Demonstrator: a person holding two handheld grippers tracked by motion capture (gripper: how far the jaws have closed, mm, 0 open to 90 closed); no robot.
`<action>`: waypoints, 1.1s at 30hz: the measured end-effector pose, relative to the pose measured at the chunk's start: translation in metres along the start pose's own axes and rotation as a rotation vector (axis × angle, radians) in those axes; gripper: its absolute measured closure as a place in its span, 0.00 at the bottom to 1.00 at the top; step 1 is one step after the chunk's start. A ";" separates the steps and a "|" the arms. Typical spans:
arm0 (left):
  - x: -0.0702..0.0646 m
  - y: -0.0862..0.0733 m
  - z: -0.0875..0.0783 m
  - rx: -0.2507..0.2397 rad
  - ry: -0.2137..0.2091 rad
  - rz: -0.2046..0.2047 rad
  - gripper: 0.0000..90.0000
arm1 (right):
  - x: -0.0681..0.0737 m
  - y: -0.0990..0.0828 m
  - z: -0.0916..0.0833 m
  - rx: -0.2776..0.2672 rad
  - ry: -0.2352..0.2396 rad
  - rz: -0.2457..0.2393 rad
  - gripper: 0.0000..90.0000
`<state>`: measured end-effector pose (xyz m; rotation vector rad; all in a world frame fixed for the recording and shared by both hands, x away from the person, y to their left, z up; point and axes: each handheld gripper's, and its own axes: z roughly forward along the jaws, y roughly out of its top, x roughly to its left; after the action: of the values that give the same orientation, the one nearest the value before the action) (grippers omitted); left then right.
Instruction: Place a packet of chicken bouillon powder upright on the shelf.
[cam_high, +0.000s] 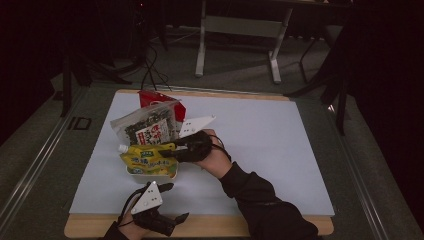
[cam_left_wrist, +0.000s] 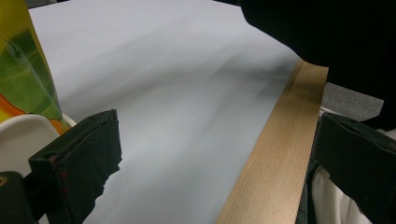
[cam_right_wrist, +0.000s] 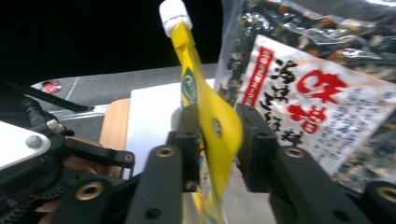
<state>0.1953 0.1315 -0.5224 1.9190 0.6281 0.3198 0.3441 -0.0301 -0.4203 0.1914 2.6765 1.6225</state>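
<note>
releasing the yellow pouch into the white tub

the desk (cam_high: 280, 150), a pale sheet on a wooden board, fills the middle of the high view; beyond it, at the top of the frame, a dim room with a grey floor, a metal bench frame (cam_high: 240, 30) and trailing cables. left of centre stands the seaweed snack bag (cam_high: 147, 125) with a red packet (cam_high: 152, 96) behind it, and just below them the yellow spouted pouch (cam_high: 147, 159) sits in a white tub (cam_high: 150, 173).

the right gripper (cam_high: 172, 150) straddles the pouch's right edge, jaws slackened either side of it and apparently no longer pinching. good practice, i'd judge: let the pouch settle in the tub, widen further, then back off rightward without snagging it. the left gripper (cam_high: 175, 202), at the bottom edge, is released and holds nothing.
</note>
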 end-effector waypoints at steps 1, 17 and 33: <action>0.000 0.000 0.000 -0.001 -0.002 -0.001 0.03 | 0.000 -0.001 -0.002 -0.002 -0.003 0.002 0.72; 0.000 0.000 0.002 -0.001 -0.005 -0.003 0.03 | -0.002 -0.022 -0.043 -0.013 -0.117 0.002 0.45; -0.002 0.000 0.005 0.007 -0.011 0.005 0.03 | -0.007 -0.069 -0.070 -0.005 -0.155 0.082 0.30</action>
<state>0.1958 0.1267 -0.5238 1.9280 0.6181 0.3110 0.3397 -0.1240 -0.4491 0.4141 2.5802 1.5648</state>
